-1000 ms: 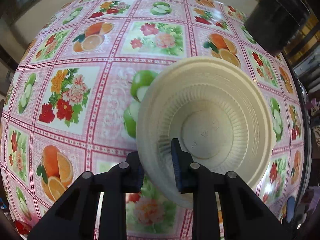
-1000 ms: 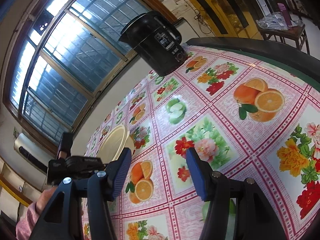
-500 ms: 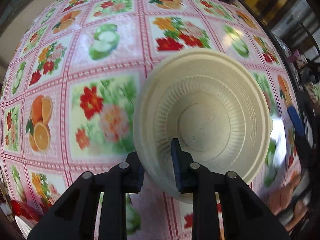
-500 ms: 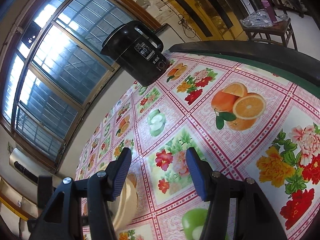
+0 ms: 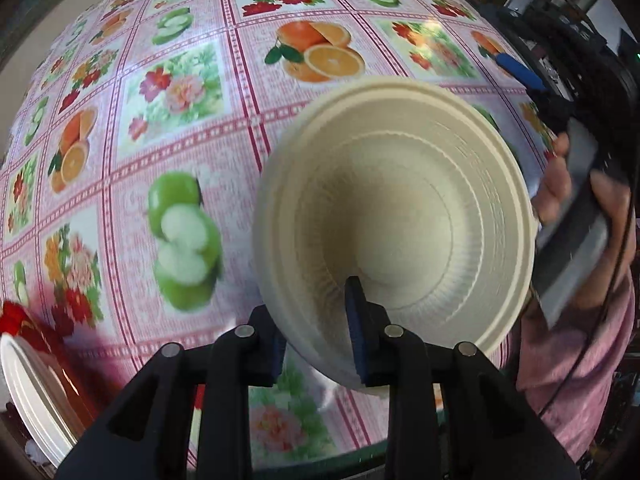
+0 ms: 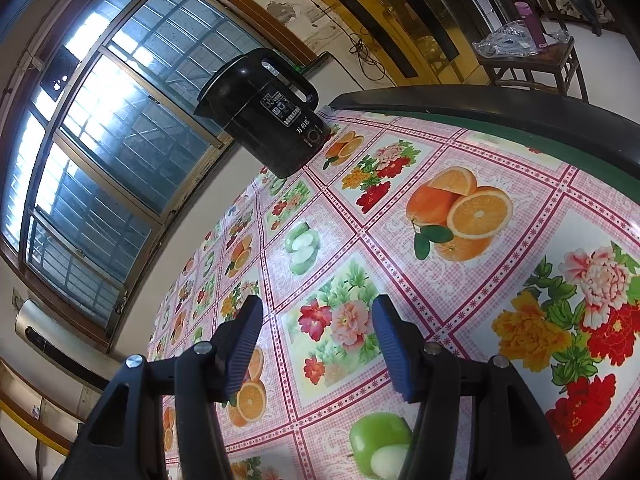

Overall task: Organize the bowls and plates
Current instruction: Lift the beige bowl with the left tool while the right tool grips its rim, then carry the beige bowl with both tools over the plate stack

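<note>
We carry the cream bowl [image 5: 396,216] by its near wall, one pad of the left gripper [image 5: 316,332] inside the bowl and the other outside, so the bowl hangs just ahead of the fingers and tilts its mouth toward the camera, above the flowered tablecloth [image 5: 168,92]. The jaws are opening a little at this moment, with the wall between them; whether the pads press on it firmly we cannot tell, since the bowl is blurred.

We judge this to be the carrying step: the bowl is on its way to wherever the dishes are gathered. Low to the left of the gripper, at the picture's edge, a white plate [image 5: 36,392] lies on something red, a likely place to stack. The next move calls for setting the bowl down level before the pads let go, or it may tip or roll.

To the right of the bowl, a hand [image 5: 556,188] and a pink sleeve [image 5: 576,364] sit close by, holding the other tool, and could crowd the path. The right gripper [image 6: 320,344] stands half spread and empty over the cloth, with a black kettle [image 6: 268,112] far ahead of it.
</note>
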